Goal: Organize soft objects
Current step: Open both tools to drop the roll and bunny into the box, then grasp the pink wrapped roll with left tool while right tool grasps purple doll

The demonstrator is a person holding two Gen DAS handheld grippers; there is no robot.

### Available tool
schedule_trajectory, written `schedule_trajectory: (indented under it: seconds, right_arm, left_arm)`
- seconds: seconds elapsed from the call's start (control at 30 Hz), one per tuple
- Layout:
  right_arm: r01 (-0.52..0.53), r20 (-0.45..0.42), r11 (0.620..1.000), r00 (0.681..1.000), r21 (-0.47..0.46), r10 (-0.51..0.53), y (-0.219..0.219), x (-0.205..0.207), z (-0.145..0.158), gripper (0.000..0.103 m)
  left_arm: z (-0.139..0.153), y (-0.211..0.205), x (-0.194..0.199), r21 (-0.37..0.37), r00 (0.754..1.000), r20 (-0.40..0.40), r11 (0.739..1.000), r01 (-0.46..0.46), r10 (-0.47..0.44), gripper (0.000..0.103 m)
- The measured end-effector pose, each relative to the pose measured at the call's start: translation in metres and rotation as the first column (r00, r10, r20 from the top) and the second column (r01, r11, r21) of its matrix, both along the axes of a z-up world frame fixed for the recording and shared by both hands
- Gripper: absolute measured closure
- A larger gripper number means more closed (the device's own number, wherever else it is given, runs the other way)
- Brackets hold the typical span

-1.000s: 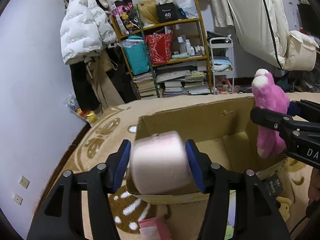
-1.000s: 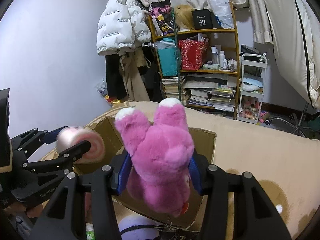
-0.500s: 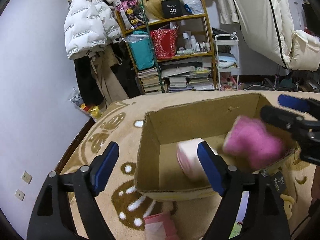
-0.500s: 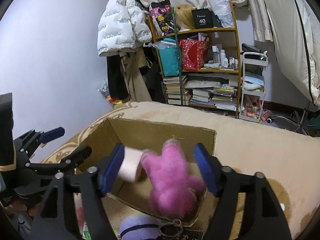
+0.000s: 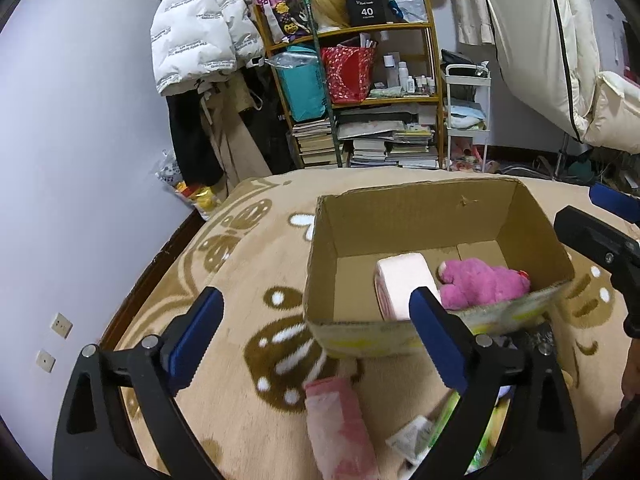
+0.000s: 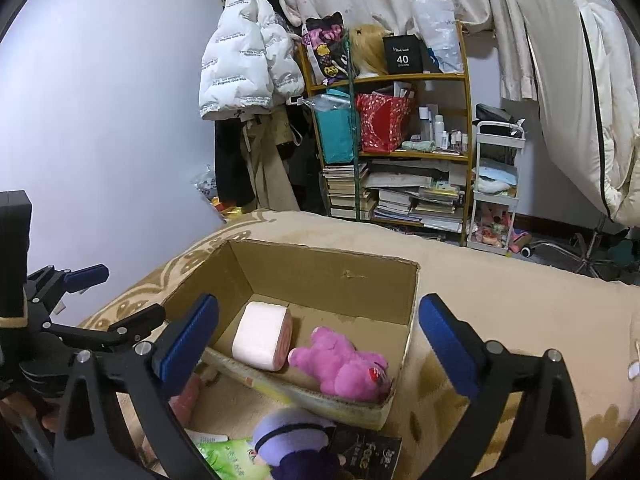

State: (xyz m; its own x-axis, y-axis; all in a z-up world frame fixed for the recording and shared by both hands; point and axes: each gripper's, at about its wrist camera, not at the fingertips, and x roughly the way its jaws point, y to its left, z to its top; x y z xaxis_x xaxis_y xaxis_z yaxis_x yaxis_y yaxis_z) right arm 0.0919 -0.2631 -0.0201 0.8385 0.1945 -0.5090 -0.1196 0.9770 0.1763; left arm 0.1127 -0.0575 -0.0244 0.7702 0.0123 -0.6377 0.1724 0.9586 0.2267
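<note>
Right wrist view: patterned beige carpet (image 6: 500, 292), cluttered shelf (image 6: 400, 152) against wall.

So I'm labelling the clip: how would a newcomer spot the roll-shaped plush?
Find the open cardboard box on the tan carpet. Two toys lie inside; the roll-shaped plush is the pale pink cylinder left of the magenta plush bear, smooth rather than furry.

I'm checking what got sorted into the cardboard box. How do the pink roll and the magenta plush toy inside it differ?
The pink roll is a pale, smooth cylinder; the magenta plush toy is bright, fuzzy and irregular, with limbs. The pink roll lies on its curved side with its swirled end facing the near wall of the cardboard box; the magenta plush toy sprawls flat beside it, nearer the box's right wall. Both are soft, lie on the box floor, and neither is held.
</note>
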Motion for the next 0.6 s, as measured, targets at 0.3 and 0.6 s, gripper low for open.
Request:
schedule_trajectory:
  seconds: [0.3,0.6]
  right_arm:
    - [0.017,0.000,1.000,1.000,0.023,-0.017,0.000,-0.034,0.012,0.000]
    - [0.020,0.023,0.999,1.000,0.028,-0.021,0.006,-0.064,0.028,0.000]
  left_arm:
    - [0.018,0.015,-0.034,-0.018,0.999,-0.004,0.999,-0.035,0.035,0.005]
    - [0.029,0.027,-0.066,-0.054,0.998,-0.042,0.997,-0.053,0.051,0.005]
